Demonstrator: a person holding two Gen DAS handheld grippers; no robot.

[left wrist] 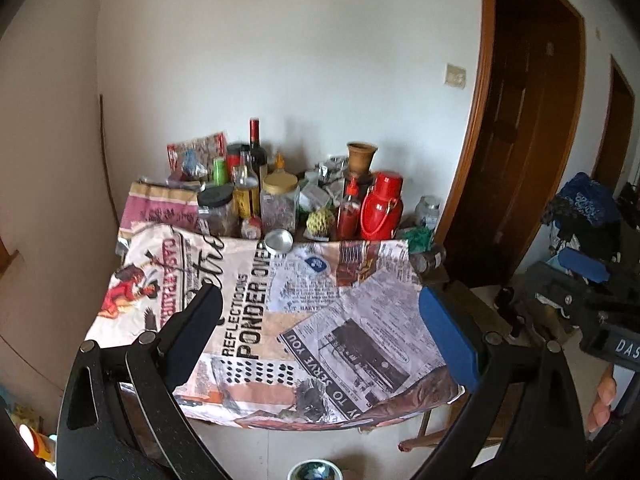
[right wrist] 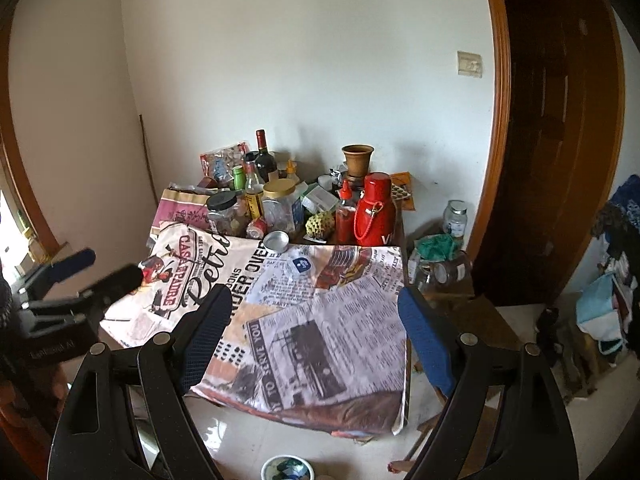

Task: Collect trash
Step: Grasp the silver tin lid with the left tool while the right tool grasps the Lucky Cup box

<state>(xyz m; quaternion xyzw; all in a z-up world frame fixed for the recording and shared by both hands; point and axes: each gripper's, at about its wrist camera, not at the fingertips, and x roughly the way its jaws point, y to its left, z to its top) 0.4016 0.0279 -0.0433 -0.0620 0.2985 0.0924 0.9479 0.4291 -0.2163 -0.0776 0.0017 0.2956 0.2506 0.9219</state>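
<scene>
A table under a newspaper-print cloth [left wrist: 304, 320] [right wrist: 320, 312] fills the middle of both views. On the cloth lies a small blue-and-white wrapper [left wrist: 316, 264] [right wrist: 301, 265], with a little round metal tin [left wrist: 279, 241] [right wrist: 276, 240] just behind it. My left gripper [left wrist: 324, 320] hangs above the cloth's near part, open and holding nothing. My right gripper [right wrist: 314, 320] is also open and empty, over the near half of the cloth. Each shows in the other's view: the right gripper [left wrist: 600, 276] at the right edge, the left gripper [right wrist: 106, 268] at the left edge.
Jars, bottles, a red flask [left wrist: 380, 208] [right wrist: 374, 212] and a clay pot [right wrist: 357, 158] crowd the table's back. A low wooden stand [right wrist: 460, 292] at the right holds jars and a green bag [right wrist: 436, 248]. A bowl [right wrist: 286, 468] sits on the floor; clothes [right wrist: 616, 240] pile by the door.
</scene>
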